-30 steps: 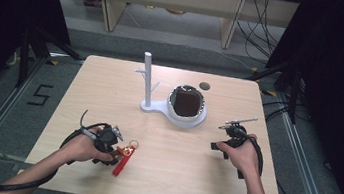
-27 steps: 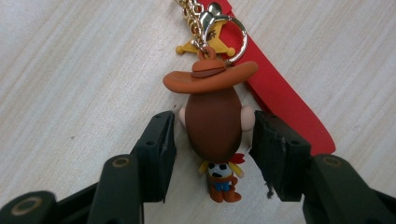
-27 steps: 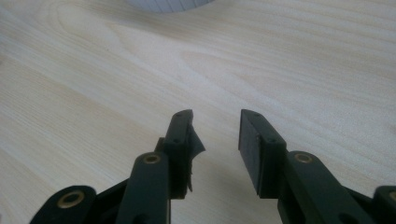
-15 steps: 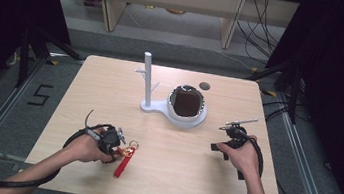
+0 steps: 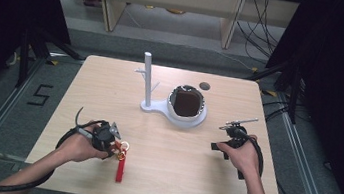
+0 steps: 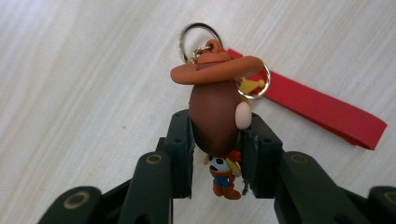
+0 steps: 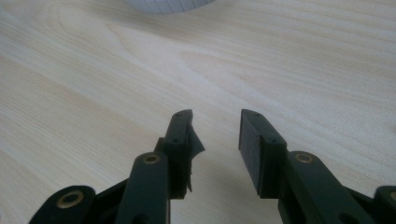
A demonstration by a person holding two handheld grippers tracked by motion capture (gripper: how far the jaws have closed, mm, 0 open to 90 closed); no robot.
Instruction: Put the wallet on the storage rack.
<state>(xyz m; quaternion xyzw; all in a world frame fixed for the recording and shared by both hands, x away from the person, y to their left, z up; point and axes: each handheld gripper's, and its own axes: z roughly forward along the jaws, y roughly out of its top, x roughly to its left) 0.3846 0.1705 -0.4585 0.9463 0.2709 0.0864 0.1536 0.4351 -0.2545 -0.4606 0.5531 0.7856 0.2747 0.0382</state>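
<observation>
A keychain lies on the wooden table (image 5: 111, 84) near its front left. It has a brown cowboy figure (image 6: 215, 112), metal rings (image 6: 198, 35) and a red strap (image 6: 322, 109). My left gripper (image 6: 215, 128) is shut on the figure's brown body, with both pads pressing its sides. From above, the left gripper (image 5: 114, 144) sits right beside the red strap (image 5: 120, 170). My right gripper (image 7: 215, 122) rests low over bare wood, open, with nothing between its jaws. In the high view the right gripper (image 5: 217, 147) is at the front right of the table.
A white stand (image 5: 148, 76) with an upright post and side pegs rises at the table's middle. Its round base holds a dark brown bowl (image 5: 187, 104). A small dark disc (image 5: 204, 86) lies behind it. Racks and cables surround the table.
The left hand has shifted slightly at the keychain. The right hand has stayed where it was.
</observation>
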